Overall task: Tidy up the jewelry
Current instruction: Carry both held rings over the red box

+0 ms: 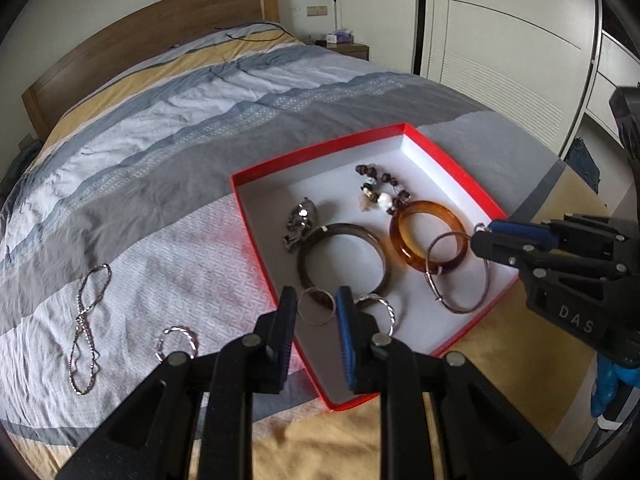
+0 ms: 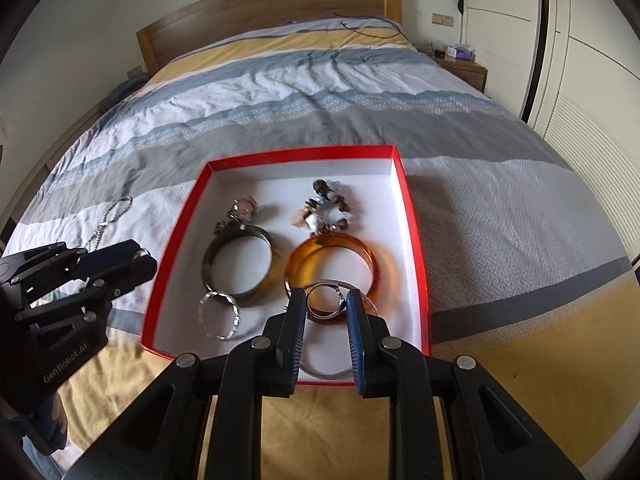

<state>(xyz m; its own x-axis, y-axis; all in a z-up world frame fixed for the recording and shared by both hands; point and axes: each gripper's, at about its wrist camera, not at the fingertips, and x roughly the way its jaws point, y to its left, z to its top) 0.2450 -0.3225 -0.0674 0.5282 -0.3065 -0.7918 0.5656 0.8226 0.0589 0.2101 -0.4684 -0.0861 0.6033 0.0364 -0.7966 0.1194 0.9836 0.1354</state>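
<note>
A shallow red cardboard box (image 2: pixel 416 240) on the striped bedspread (image 1: pixel 160 184) holds an amber bangle (image 2: pixel 332 256) and dark bangle (image 2: pixel 238 264). The left gripper (image 1: pixel 316 312) and right gripper (image 2: pixel 326 308) hover part-open, holding nothing. A silver chain (image 1: pixel 86 320) lies left.

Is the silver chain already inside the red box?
No, the silver chain lies on the bedspread, left of the red box.

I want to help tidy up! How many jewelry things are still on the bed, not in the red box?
2. A silver chain lies on the bedspread far left of the red box; a silver hoop lies nearer it. More may hide behind the left gripper.
</note>
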